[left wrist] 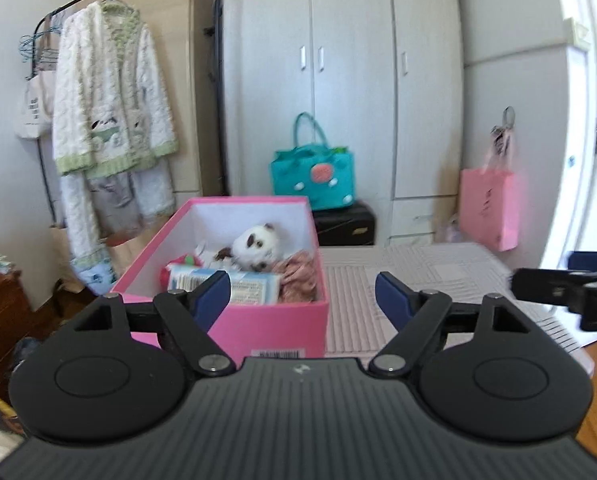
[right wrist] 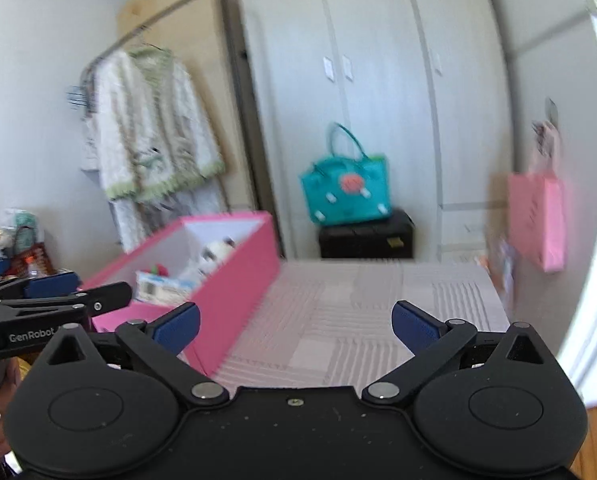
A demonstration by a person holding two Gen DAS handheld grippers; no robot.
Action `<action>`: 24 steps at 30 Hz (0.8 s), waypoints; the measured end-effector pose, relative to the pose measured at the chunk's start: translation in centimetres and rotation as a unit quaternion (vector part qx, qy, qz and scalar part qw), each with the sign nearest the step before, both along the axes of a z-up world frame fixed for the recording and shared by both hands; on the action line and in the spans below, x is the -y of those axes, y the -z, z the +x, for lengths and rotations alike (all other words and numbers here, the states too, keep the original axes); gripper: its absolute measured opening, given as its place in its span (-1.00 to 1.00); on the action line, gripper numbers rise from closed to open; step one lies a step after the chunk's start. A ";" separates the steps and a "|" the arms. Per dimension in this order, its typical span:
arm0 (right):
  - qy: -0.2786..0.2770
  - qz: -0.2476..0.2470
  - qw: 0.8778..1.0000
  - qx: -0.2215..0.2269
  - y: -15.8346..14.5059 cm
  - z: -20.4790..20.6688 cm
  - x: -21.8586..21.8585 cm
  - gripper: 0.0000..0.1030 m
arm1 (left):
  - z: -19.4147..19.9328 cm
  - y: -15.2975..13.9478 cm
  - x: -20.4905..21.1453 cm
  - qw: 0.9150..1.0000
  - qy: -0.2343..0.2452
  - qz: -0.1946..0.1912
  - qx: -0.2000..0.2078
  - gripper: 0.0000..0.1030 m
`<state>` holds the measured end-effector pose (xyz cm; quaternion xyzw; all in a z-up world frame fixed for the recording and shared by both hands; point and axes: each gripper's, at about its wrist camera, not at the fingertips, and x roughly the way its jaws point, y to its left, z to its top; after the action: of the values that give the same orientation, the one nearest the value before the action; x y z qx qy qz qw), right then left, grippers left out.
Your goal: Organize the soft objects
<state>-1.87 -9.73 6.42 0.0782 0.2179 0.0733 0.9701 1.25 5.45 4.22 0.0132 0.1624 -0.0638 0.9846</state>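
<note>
A pink box (left wrist: 266, 320) stands on the bed's left side, seen also in the right wrist view (right wrist: 238, 276). In it lie a white and brown plush dog (left wrist: 258, 246), a wet-wipe pack (left wrist: 246, 286), a red soft toy (left wrist: 178, 266) and a pinkish cloth (left wrist: 298, 276). My left gripper (left wrist: 303, 298) is open and empty, just before the box's near wall. My right gripper (right wrist: 294, 328) is open and empty over the bedspread, right of the box. Each gripper shows in the other's view, the right (left wrist: 570, 288) and the left (right wrist: 58, 300).
A pale striped bedspread (right wrist: 358, 312) covers the bed. A grey wardrobe (left wrist: 350, 80) stands behind, with a teal bag (left wrist: 314, 176) on a black case (left wrist: 346, 226). A pink paper bag (left wrist: 488, 208) hangs at the right. A white robe (left wrist: 110, 120) hangs on a rack at the left.
</note>
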 end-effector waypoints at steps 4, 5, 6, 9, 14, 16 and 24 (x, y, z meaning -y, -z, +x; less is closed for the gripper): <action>0.029 -0.006 1.000 -0.001 0.2 -1.0 0.6 1.00 | 0.5 1.1 0.5 1.000 -0.005 0.000 -0.019 0.70; 0.033 -0.010 0.999 0.003 0.2 -1.3 0.6 1.00 | 0.5 1.2 0.5 1.000 -0.001 -0.004 -0.023 0.75; 0.037 -0.014 0.999 0.009 0.3 -1.8 0.7 1.00 | 0.4 1.3 0.5 1.000 0.001 -0.007 -0.022 0.90; 0.060 -0.049 0.997 0.025 0.5 -2.7 0.5 1.00 | 0.0 1.5 0.6 1.000 0.001 -0.010 -0.016 0.94; 0.093 -0.037 0.994 0.035 0.7 -3.7 1.2 1.00 | -0.4 2.2 1.2 1.000 -0.019 0.005 -0.003 1.00; 0.099 -0.028 0.994 0.033 0.9 -3.8 1.6 1.00 | -0.5 2.5 1.1 1.000 -0.024 0.000 -0.010 1.00; 0.109 -0.041 0.993 0.025 1.9 -4.2 1.8 1.00 | -1.0 3.6 1.4 0.999 -0.033 0.007 -0.009 1.00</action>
<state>-6.12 -11.49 4.49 0.0593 0.1865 -0.0399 0.9799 0.26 4.07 0.60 0.0142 0.1717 -0.0301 0.9846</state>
